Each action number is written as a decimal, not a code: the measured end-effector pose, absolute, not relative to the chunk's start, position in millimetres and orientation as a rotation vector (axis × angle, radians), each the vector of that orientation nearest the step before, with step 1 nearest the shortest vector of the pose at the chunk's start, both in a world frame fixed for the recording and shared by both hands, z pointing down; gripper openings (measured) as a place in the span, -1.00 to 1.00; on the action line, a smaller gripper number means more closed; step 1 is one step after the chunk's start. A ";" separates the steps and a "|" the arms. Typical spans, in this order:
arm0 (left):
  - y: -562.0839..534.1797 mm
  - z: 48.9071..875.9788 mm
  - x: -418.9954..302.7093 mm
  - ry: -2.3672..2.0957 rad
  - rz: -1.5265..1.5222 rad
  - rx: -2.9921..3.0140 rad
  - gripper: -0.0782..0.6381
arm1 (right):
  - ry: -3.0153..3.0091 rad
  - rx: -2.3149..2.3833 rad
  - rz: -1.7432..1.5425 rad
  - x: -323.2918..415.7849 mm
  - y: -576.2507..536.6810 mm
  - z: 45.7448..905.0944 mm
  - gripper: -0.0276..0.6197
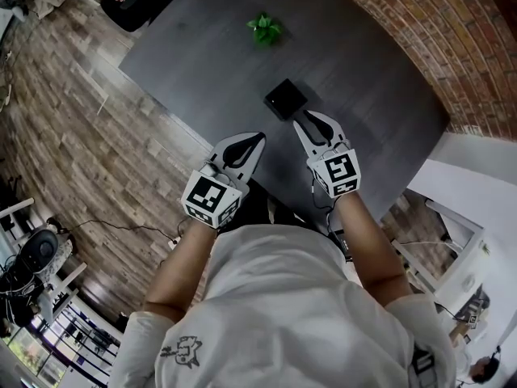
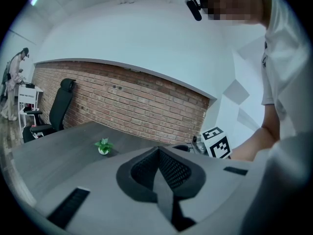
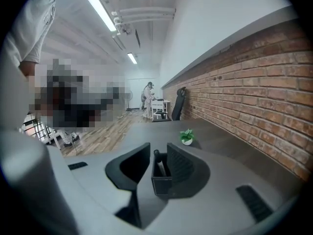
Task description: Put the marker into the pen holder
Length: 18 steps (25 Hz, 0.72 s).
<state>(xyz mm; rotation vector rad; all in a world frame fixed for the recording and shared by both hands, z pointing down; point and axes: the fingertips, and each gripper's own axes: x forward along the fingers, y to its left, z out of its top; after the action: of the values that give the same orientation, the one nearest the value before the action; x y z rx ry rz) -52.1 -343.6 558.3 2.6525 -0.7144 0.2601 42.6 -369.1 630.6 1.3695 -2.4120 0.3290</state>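
- The marker [image 3: 158,161] stands tilted inside the pen holder [image 3: 161,184], its dark cap poking above the rim; only the right gripper view shows it.
- In the head view the pen holder [image 1: 284,99] is just a black square box with nothing visible inside.
- The right tongs [image 3: 159,149] are spread wide and grip nothing. The holder appears through the gap, just ahead of the tips; I cannot tell whether they touch it.
- From above, the right tongs [image 1: 310,119] point at the holder's near corner.
- The left tongs [image 2: 158,151] are pressed together with nothing between them. In the head view the left tongs [image 1: 258,139] hang near the bench edge, beside the right pair.
- The left forearm [image 1: 179,261] and right forearm [image 1: 373,245] reach forward and down, the right further ahead.
- Count: one marker, one holder, two tongs, and one small potted plant [image 1: 265,29] further along the dark bench [image 1: 202,63].
- The left gripper view alone shows a black office chair [image 2: 61,106] against the brick wall [image 2: 142,104].
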 end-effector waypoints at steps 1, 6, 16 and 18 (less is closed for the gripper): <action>-341.6 557.5 -52.2 -0.718 0.260 2.654 -0.75 | -2.418 1.371 0.328 42.2 -366.9 627.9 -0.56; -327.9 549.7 -49.0 -0.736 0.253 2.666 -0.75 | -2.448 1.373 0.300 41.8 -351.8 611.2 -0.56; -286.6 519.9 -42.9 -0.802 0.217 2.721 -0.75 | -2.537 1.389 0.251 47.6 -298.2 557.4 -0.60; -277.9 512.7 -41.9 -0.821 0.213 2.732 -0.75 | -2.556 1.398 0.242 52.1 -286.5 544.8 -0.62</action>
<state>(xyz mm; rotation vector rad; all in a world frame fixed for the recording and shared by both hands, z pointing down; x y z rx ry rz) -41.9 -277.9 512.7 2.7325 -0.8211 0.2133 52.1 -286.5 544.8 1.3977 -2.5558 0.2416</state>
